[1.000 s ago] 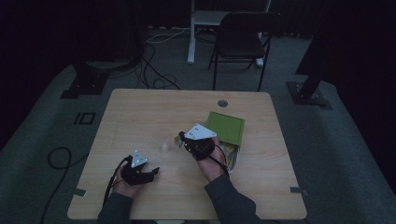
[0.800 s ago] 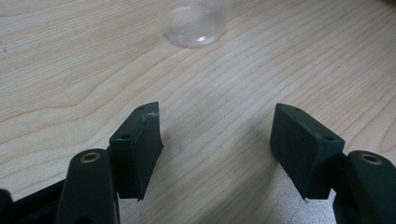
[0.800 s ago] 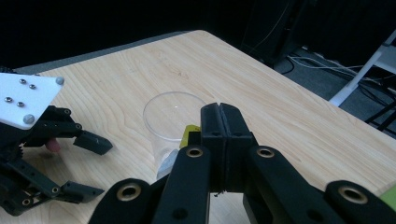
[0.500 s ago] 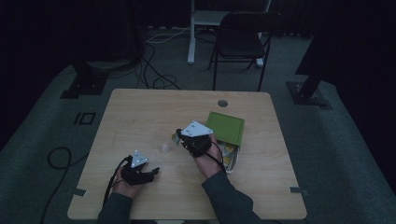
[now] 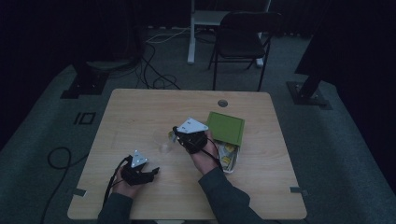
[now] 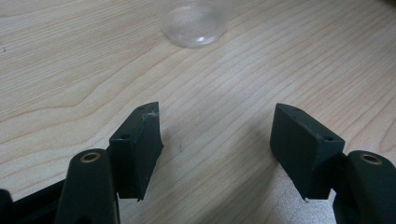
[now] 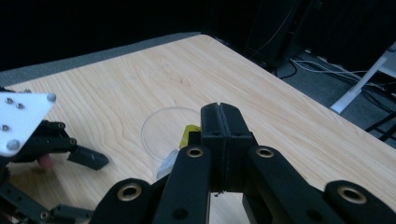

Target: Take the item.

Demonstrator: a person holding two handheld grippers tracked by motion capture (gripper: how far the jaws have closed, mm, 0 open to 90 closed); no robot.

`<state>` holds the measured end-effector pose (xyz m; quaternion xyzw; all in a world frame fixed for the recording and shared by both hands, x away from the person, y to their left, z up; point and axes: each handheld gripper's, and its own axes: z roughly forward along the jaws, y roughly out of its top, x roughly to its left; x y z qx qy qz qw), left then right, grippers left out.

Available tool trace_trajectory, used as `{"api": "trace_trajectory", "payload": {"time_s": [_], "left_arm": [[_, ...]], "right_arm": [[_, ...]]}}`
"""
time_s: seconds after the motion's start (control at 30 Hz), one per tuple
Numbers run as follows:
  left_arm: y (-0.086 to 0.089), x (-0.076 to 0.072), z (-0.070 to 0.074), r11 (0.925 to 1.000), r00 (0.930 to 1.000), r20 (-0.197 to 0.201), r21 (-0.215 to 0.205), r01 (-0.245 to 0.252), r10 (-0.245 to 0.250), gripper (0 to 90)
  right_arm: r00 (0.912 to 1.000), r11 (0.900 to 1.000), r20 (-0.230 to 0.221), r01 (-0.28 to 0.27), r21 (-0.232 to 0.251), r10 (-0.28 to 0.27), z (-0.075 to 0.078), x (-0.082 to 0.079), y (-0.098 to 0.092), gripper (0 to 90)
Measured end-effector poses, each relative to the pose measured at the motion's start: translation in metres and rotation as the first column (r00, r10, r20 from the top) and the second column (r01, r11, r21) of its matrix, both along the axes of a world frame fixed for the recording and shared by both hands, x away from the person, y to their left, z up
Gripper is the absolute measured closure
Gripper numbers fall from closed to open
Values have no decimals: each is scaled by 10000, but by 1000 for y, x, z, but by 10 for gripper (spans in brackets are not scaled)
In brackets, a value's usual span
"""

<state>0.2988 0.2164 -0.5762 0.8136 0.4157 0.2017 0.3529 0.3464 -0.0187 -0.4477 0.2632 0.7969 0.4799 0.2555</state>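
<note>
My right gripper (image 5: pixel 175 135) hovers over the middle of the wooden table (image 5: pixel 140 112), shut on a small yellow packet (image 7: pixel 190 132) that sticks out beside its pressed-together jaws (image 7: pixel 220 110). Just below it stands a clear plastic cup (image 5: pixel 164 146), whose round rim (image 7: pixel 159 122) shows under the packet. My left gripper (image 5: pixel 154 171) rests low near the table's front left, open with nothing between its jaws (image 6: pixel 217 122). Its view shows the cup (image 6: pixel 195 23) farther ahead.
A green lid (image 5: pixel 226 128) lies to the right of my right hand, beside an open box (image 5: pixel 229 157) holding several yellow packets. A round grommet (image 5: pixel 222 103) sits near the far edge. A chair (image 5: pixel 243 42) and cables are on the floor behind.
My right gripper has edged a little to the left with the packet, now over the cup. The left gripper has stayed still.
</note>
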Motion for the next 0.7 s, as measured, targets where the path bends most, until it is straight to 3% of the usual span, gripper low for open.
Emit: {"api": "trace_trajectory", "payload": {"time_s": [0.7], "left_arm": [[0,0,0,10000,10000,27,-14,-10,11,346]], "right_arm": [[9996,9998,-265,-100,184,105,0,12,12,900]]}}
